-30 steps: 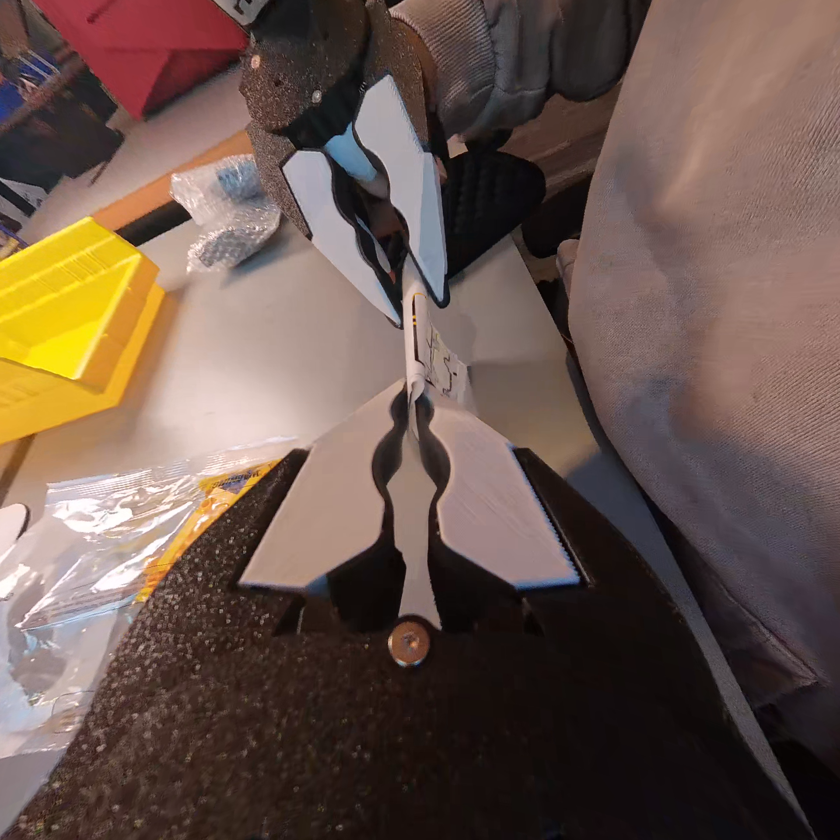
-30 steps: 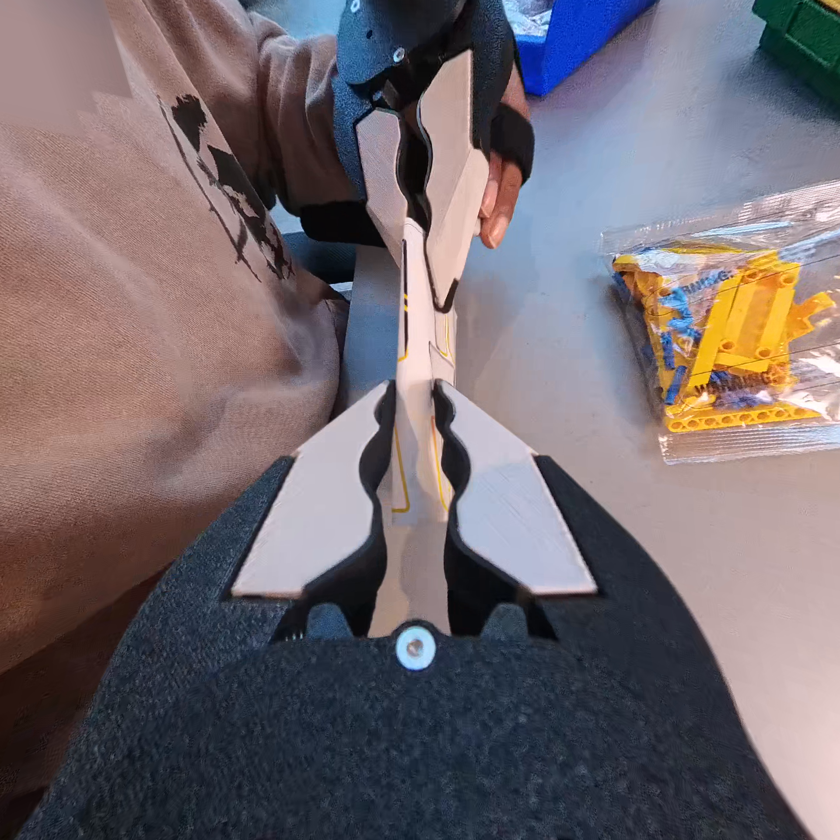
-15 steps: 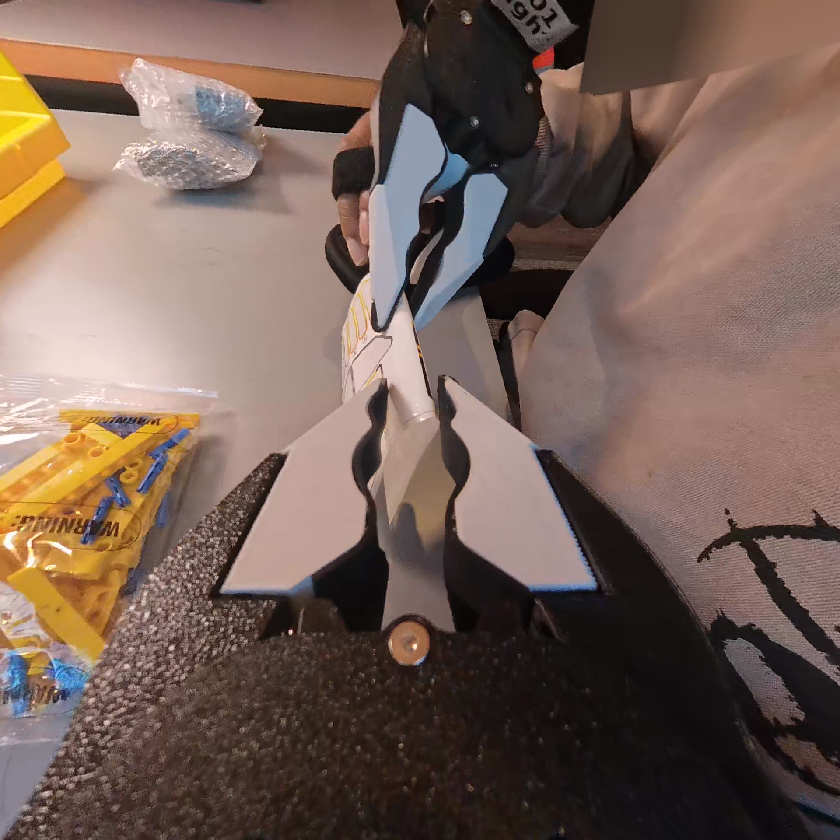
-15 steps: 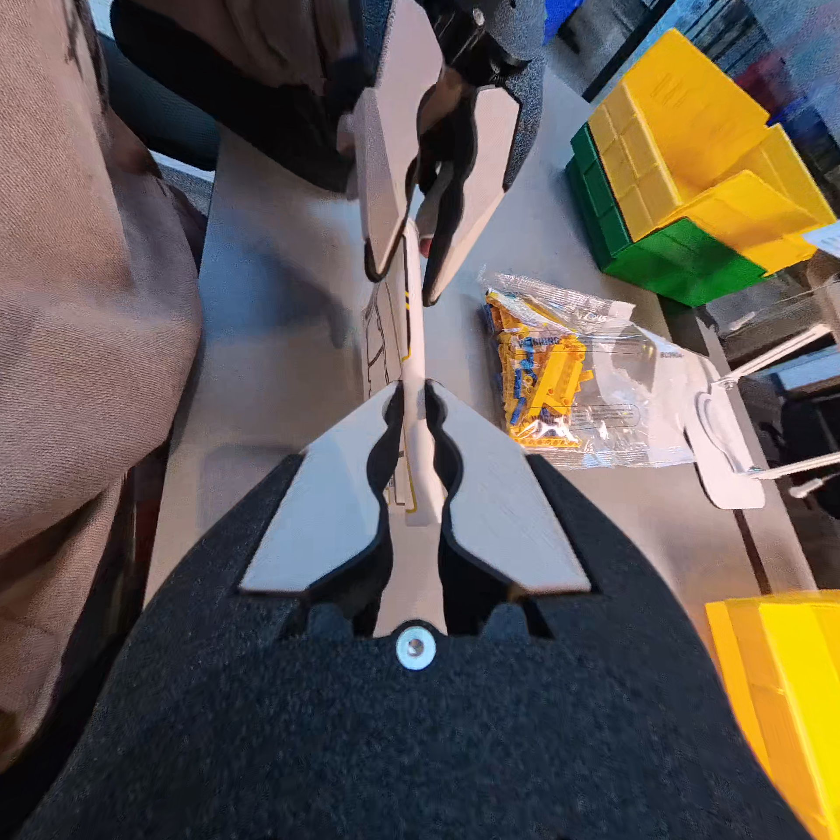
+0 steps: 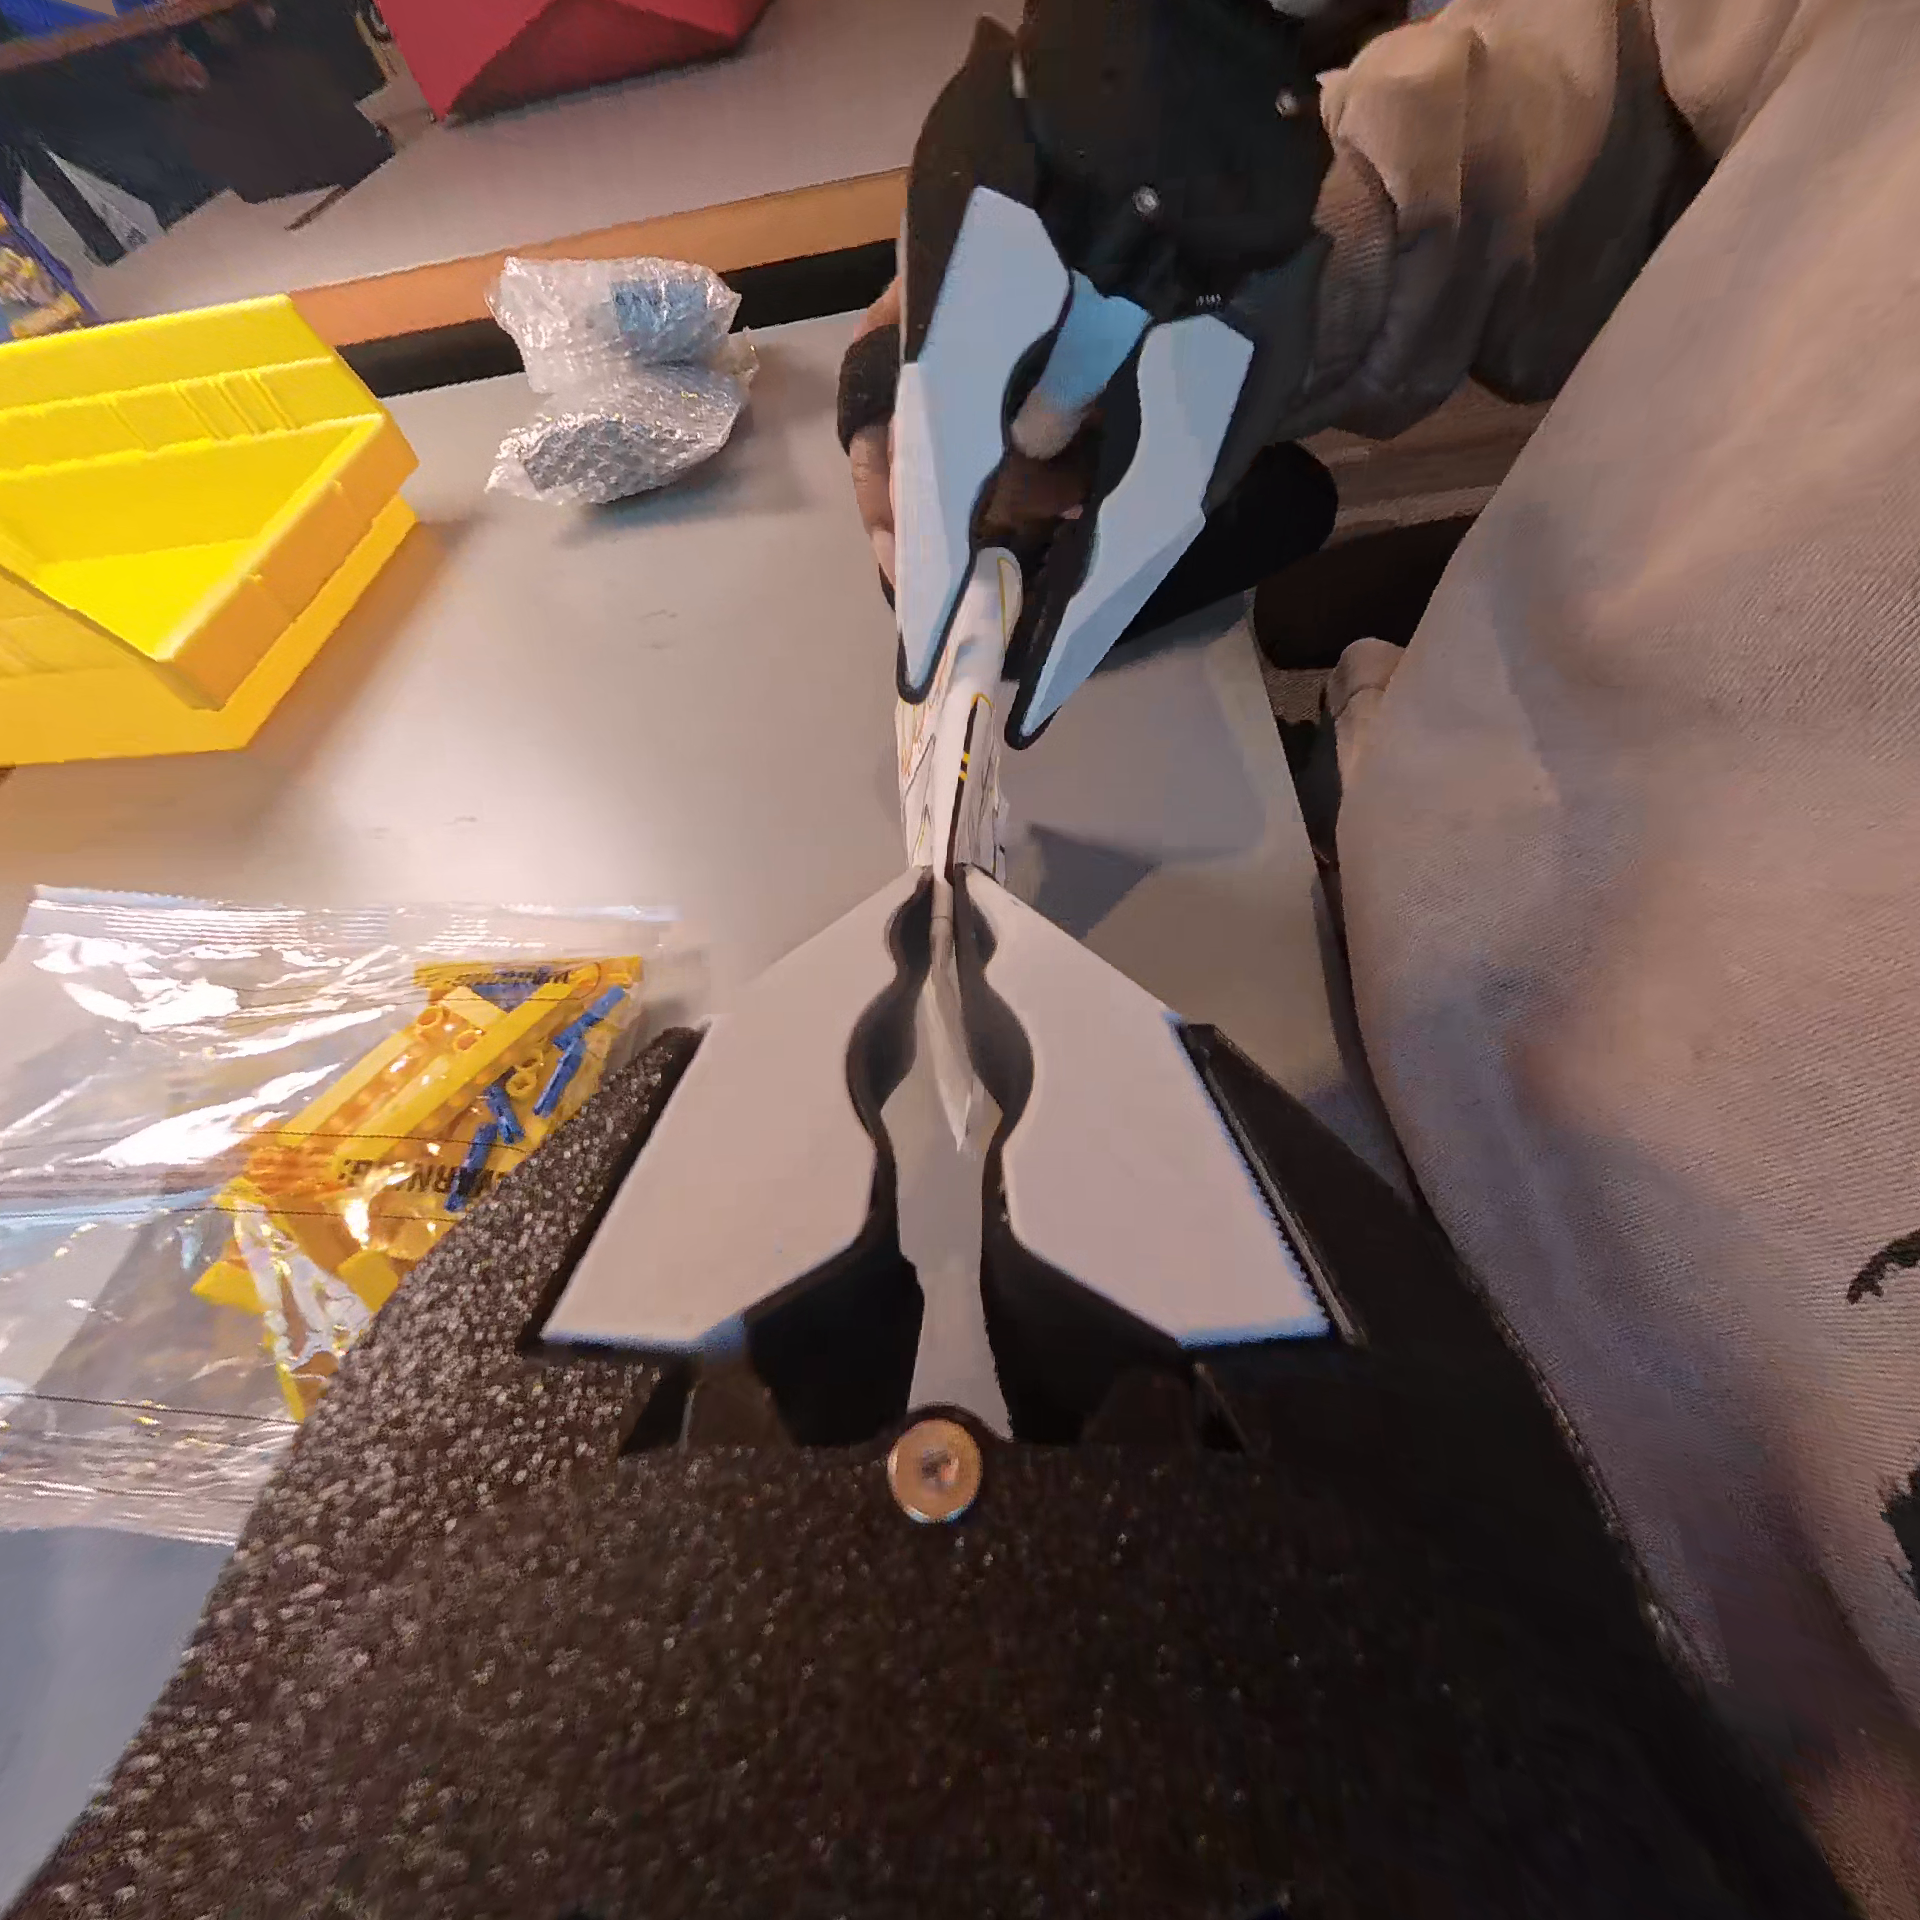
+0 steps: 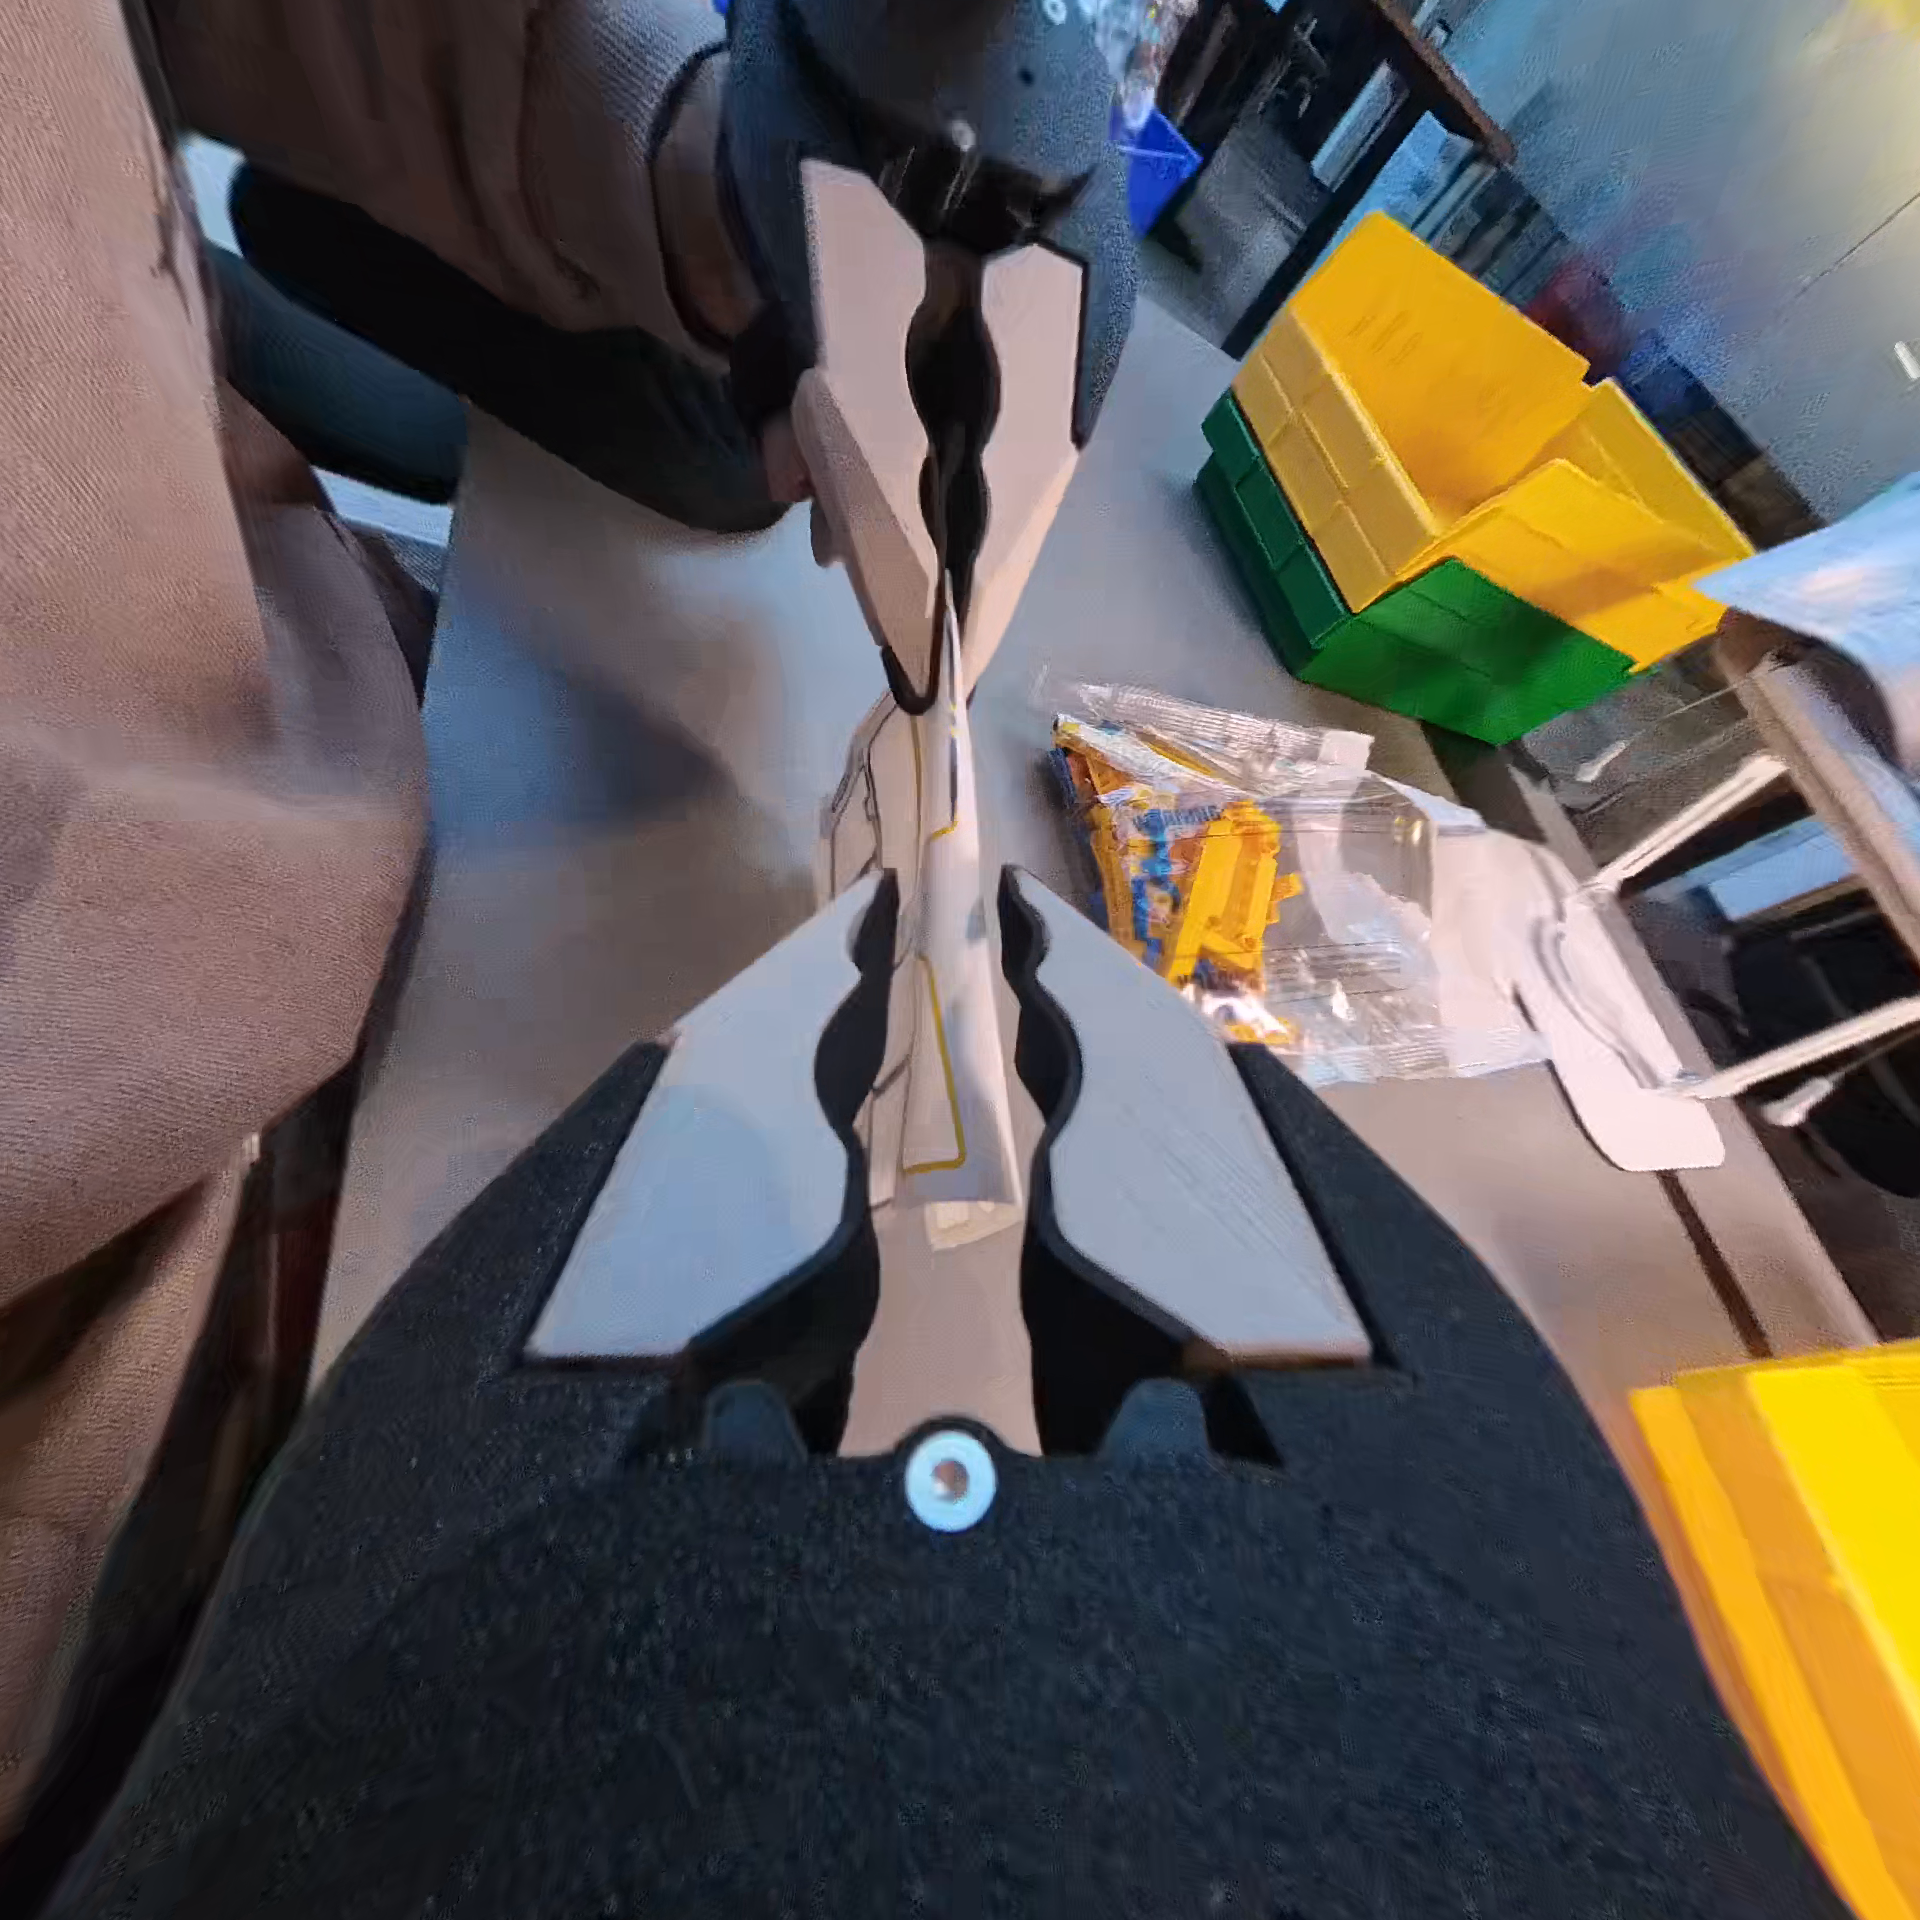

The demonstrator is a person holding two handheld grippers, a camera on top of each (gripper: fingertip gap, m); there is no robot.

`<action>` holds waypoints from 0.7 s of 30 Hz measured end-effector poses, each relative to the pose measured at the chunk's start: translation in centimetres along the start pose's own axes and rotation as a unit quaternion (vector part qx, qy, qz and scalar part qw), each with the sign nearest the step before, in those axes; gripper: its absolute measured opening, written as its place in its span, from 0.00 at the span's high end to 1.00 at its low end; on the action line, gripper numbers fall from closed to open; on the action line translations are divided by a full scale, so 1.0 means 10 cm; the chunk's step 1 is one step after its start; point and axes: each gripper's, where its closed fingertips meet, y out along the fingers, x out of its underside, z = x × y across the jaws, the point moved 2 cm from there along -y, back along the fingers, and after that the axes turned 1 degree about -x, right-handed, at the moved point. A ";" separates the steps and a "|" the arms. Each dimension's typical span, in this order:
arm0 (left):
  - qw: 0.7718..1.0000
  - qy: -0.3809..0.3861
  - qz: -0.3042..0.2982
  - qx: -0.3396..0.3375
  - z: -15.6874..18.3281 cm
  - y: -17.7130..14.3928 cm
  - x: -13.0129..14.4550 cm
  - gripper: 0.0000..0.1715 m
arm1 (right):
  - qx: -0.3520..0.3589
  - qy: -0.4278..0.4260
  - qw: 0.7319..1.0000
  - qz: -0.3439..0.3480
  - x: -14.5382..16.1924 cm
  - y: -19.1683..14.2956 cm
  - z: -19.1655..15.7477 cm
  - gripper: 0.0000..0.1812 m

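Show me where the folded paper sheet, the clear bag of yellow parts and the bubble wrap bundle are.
folded paper sheet (image 5: 961, 769), left wrist view, on its printed stretch between the two grippers.
clear bag of yellow parts (image 6: 1195, 862), right wrist view, on the yellow pieces inside.
bubble wrap bundle (image 5: 618, 379), left wrist view, on its middle, beside the yellow bin.

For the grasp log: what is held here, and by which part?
A white bag, edge-on. The left gripper pinches one end at its fingertips; the right gripper's fingers stand apart around the other end.

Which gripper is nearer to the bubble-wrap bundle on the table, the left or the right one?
Right. The right gripper is just beside the bubble-wrap bundle. The left gripper is farther off, at the other end of the folded paper.
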 end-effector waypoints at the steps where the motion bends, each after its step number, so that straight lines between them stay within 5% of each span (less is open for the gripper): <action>1: 1.000 0.019 -0.001 -0.007 0.01 0.00 -0.01 1.00 | -0.023 0.042 0.999 0.015 -0.02 -0.01 -0.01 0.90; 5: 0.993 0.110 0.001 -0.041 0.03 0.00 -0.03 1.00 | -0.133 0.243 0.959 0.066 -0.09 -0.05 0.04 0.80; 7: 0.987 0.152 0.011 -0.058 0.05 -0.02 -0.06 1.00 | -0.154 0.278 0.945 0.076 -0.06 -0.06 0.08 0.80; 16: 0.972 0.215 0.035 -0.089 0.08 -0.08 -0.15 0.99 | -0.148 0.199 0.966 0.076 -0.06 -0.06 0.03 0.95; 21: 0.995 0.062 0.079 -0.019 0.06 -0.12 -0.23 0.80 | -0.116 0.157 0.978 0.069 -0.06 -0.08 0.05 0.98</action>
